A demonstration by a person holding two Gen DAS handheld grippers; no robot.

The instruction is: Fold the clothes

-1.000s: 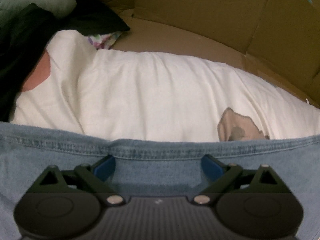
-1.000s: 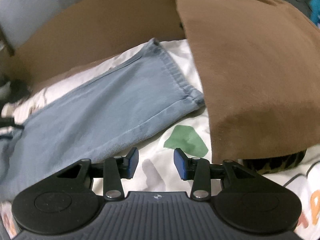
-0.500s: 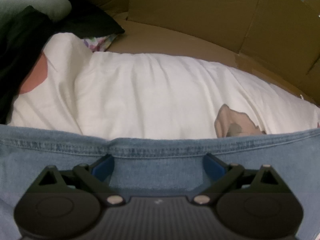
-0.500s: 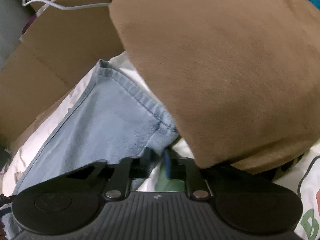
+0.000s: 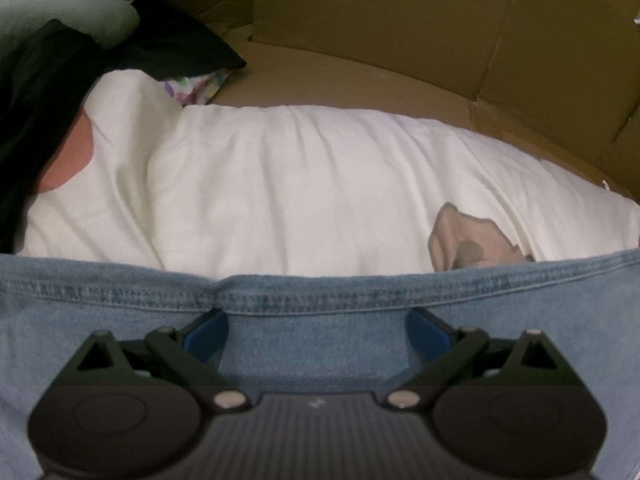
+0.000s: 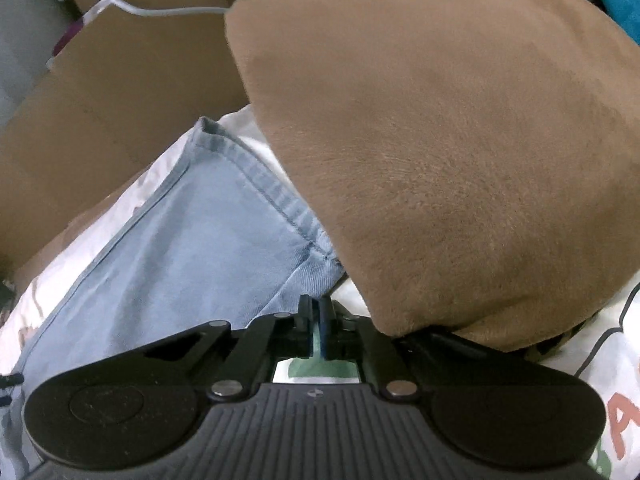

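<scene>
Denim jeans (image 6: 192, 248) lie just beyond the clenched right gripper (image 6: 316, 320), left gripper (image 5: 316, 332) spread wide

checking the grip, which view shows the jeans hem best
Right wrist view: the jeans leg and its stitched hem run up to the shut right gripper. Left wrist view shows only a seamed denim edge before the open left gripper.

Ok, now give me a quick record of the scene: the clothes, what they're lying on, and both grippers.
jeans: light blue, spread flat
underneath: white printed sheet
brown cloth: overlaps the leg hem
left gripper: open, jaws wide over a stitched denim edge
right gripper: shut at the hem corner; whether denim is pinched is unclear
surround: cardboard
</scene>
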